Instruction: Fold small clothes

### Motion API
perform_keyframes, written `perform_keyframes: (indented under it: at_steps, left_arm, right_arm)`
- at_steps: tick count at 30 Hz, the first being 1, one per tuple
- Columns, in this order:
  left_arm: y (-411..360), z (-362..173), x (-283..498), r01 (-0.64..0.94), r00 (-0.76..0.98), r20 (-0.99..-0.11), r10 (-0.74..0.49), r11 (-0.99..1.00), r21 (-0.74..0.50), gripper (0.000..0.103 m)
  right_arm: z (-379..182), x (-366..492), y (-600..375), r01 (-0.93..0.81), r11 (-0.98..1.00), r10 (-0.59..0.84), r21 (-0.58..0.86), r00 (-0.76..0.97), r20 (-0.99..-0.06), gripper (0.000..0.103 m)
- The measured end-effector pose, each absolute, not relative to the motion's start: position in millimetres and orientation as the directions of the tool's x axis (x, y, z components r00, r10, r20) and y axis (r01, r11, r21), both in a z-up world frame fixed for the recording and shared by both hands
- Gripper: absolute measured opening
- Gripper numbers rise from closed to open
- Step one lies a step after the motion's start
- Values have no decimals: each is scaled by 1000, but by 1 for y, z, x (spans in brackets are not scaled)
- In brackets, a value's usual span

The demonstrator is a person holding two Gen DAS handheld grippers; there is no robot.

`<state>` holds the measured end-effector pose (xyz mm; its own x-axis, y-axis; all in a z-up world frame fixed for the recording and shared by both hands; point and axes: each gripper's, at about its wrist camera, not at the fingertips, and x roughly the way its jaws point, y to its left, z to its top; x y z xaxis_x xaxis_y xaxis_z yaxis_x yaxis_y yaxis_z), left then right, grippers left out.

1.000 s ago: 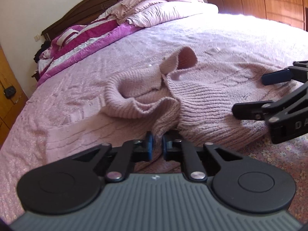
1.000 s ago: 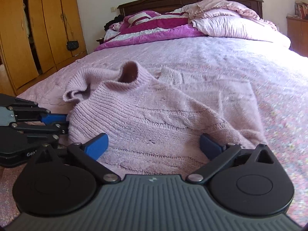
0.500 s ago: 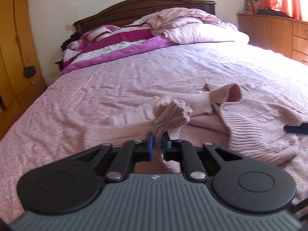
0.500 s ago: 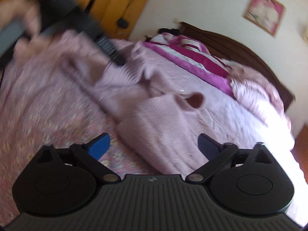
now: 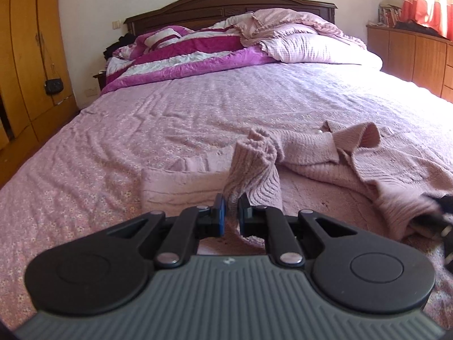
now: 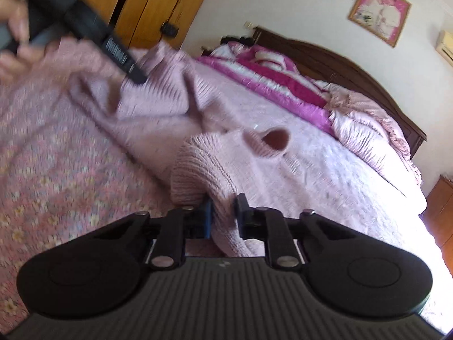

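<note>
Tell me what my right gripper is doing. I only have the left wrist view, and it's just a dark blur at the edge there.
Observer: The right gripper is closing its jaws, with a thick fold of the pink sweater between them.
Operator: Which part of the sweater?
Observer: A ribbed edge, just this side of the collar opening, which faces the right camera.
Operator: Is my left hand visible there?
Observer: Yes, blurred at top left: the hand holds the left gripper, whose tip has sweater fabric raised off the bed.

Sunlit bedroom — dark headboard [image 5: 226,2], wooden wardrobe [image 5: 25,51].
</note>
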<state>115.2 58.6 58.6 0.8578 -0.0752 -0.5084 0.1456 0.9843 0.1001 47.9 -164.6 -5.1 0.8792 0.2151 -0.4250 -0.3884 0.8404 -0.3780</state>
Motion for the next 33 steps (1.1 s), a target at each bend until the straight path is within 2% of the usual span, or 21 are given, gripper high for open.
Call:
perform_keyframes:
  at_steps: [8, 15, 21, 26, 27, 29, 31, 33]
  left_arm:
    - [70, 73, 128, 80, 894, -448, -4, 985, 152, 11]
    - [84, 79, 159, 17, 912, -405, 71, 977, 211, 10]
    - [93, 52, 207, -13, 886, -445, 129, 967, 255, 11]
    - [104, 21, 239, -20, 827, -528, 191, 950, 311, 13]
    - [109, 18, 243, -31, 817, -541, 199, 952, 303, 13]
    - [123, 17, 245, -40, 810, -559, 177, 968, 249, 14]
    - [131, 22, 246, -51, 805, -571, 159, 978, 200, 18]
    - [135, 27, 244, -67, 803, -576, 155, 983, 170, 23]
  right_arm:
    - [29, 81, -214, -211, 951, 123, -227, 929, -348, 11]
    - [55, 122, -237, -134, 924, 31, -359, 960, -278, 11]
    - [34, 180, -253, -135, 897, -31, -421, 931, -365, 11]
    - [1, 218, -265, -175, 928, -4, -328, 878, -479, 13]
    - [-2, 220, -270, -156, 945, -1, -288, 878, -478, 17]
    - [1, 225, -285, -116, 976, 16, -183, 882, -472, 59]
    - [6, 225, -301, -63, 993, 9, -104, 891, -453, 72]
    - [9, 228, -312, -8, 995, -38, -97, 886, -463, 72]
